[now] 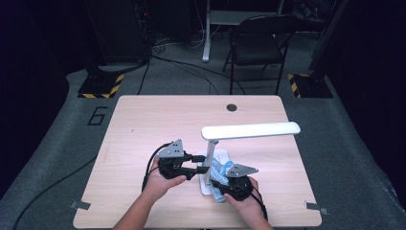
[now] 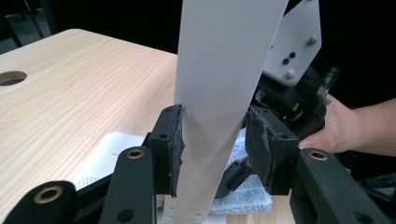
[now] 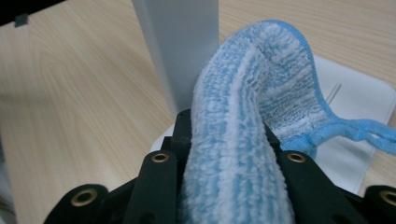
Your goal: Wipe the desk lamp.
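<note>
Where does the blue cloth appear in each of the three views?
High view: the blue cloth lies low, right of centre, by the right gripper.
Left gripper view: bottom centre, behind the lamp post.
Right gripper view: centre, between the jaws.
Shared landmark: the lamp post.

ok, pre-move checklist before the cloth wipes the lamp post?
1. Right gripper shut on the cloth: ok.
2. Left gripper fingers astride the lamp post: ok.
3. Left fingers pressing firmly on the post: cannot tell.
4. Lamp base flat on the table: ok.
5. Cloth touching the post: ok, it leans against it.
6. Loose cloth edge free of the fingers: ok.
</note>
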Motion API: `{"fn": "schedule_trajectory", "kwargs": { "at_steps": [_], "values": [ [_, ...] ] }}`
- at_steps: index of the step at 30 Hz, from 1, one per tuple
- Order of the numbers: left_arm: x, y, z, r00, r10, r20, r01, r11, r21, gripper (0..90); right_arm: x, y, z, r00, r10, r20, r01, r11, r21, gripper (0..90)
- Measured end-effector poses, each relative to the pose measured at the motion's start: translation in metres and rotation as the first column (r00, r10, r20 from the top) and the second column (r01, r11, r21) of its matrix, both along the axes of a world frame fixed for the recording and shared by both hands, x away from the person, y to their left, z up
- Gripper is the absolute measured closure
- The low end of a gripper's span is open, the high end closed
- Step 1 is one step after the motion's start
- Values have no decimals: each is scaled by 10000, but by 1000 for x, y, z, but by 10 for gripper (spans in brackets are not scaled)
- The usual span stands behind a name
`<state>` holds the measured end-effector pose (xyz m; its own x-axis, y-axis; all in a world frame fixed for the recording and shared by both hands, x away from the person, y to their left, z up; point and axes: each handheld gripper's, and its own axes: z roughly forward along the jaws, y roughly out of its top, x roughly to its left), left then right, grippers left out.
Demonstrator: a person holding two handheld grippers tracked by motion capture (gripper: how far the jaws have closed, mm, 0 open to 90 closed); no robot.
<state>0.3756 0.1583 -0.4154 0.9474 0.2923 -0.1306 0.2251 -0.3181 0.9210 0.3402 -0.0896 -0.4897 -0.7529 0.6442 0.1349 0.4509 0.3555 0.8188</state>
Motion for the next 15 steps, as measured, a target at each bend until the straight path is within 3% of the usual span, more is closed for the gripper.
{"fn": "schedule_trajectory", "kwargs": {
  "at_steps": [4,5,8,15],
  "values": [
    [0,1,0,9999,-78,-73,78,10000,47,578,-2,-4,10,9995,207,242,-219,9983,531,696],
    [0,1,0,9999,-80,-78,81,10000,55,583,-4,-4,12,9996,49,273,-69,9974,724,696],
    [0,0,0,10000,0,-33,0,10000,25,586,-8,-6,25,9988,191,448,-224,9968,761,696],
    [1,2,-1,10000,12,-64,-12,10000,19,629,-16,-7,60,9903,381,1334,-525,9929,1065,696]
  ]
}}
